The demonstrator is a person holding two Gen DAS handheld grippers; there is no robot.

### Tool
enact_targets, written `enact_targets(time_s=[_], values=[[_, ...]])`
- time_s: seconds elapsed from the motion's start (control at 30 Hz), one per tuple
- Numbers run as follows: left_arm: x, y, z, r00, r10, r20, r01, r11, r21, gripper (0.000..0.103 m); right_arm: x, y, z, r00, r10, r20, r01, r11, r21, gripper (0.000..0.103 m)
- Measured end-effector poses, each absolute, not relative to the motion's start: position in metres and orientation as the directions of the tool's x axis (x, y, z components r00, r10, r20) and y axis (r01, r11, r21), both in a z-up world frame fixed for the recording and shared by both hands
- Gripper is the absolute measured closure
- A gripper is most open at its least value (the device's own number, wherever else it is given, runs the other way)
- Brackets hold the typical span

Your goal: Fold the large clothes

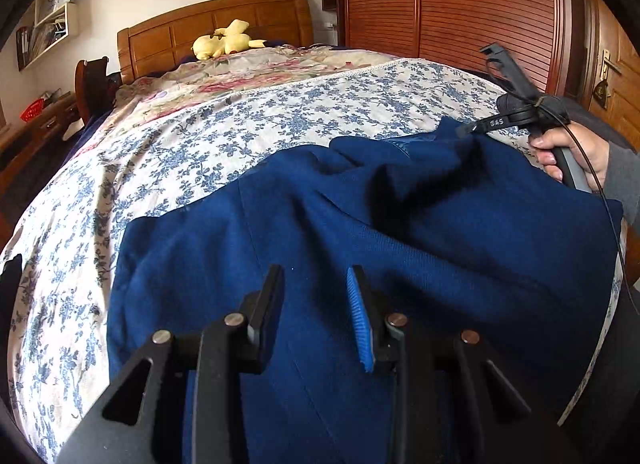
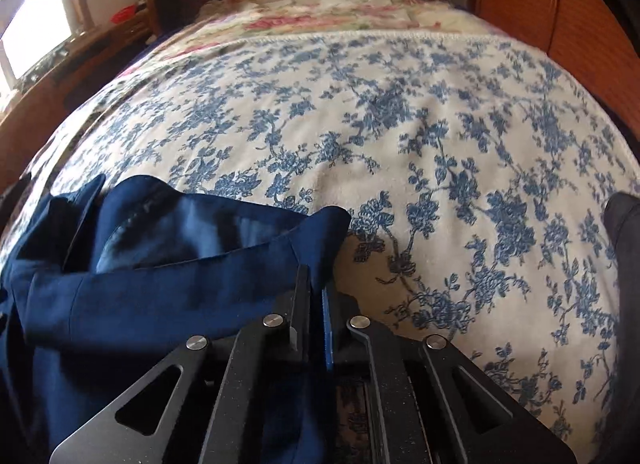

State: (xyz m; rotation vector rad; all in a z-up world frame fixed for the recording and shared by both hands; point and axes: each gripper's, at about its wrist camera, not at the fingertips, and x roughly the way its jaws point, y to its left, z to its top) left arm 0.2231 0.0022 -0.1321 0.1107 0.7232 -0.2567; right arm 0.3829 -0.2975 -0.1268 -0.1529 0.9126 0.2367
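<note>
Both tools work over the bed, whose blue-flowered cover carries a navy garment spread near its foot. Right tool is clamped together on the garment's edge at a corner; left tool hangs above the cloth, fingers apart, nothing between. Yellow plush toy sits by the headboard

Wooden-framed bed, covered near the foot by a white spread with blue flowers and, towards the headboard, by a pink-flowered quilt. Spread across the near end, directly on the blue-flowered cover, a rumpled navy garment. Up by the headboard, a yellow plush toy lying on the quilt.
</note>
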Motion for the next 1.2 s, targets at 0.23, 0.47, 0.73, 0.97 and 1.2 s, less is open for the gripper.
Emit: enact_targets(time_s=[0.23, 0.47, 0.73, 0.97, 1.2], values=[[0.224, 0.002, -0.135, 0.712, -0.204, -0.671, 0.282, 0.959, 0.007, 0.073, 0.375, -0.324, -0.113, 0.651, -0.054, -0.757, -0.108, 0.981, -0.164, 0.102], [0.225, 0.002, -0.133, 0.717, -0.203, -0.667, 0.278, 0.961, 0.007, 0.073, 0.354, -0.287, -0.087, 0.723, -0.047, -0.689, -0.185, 0.948, -0.259, 0.075], [0.225, 0.003, -0.134, 0.714, -0.203, -0.67, 0.277, 0.961, 0.004, 0.073, 0.337, -0.192, -0.06, 0.662, 0.214, -0.719, -0.445, 0.883, -0.147, 0.065], [0.225, 0.002, -0.134, 0.712, -0.209, -0.671, 0.284, 0.959, 0.003, 0.073, 0.33, -0.137, -0.082, 0.58, 0.264, -0.771, -0.535, 0.837, -0.116, 0.065], [0.227, 0.003, -0.139, 0.698, -0.218, -0.682, 0.292, 0.956, -0.007, 0.073, 0.325, -0.132, -0.122, 0.472, 0.237, -0.849, -0.607, 0.786, -0.118, 0.065]])
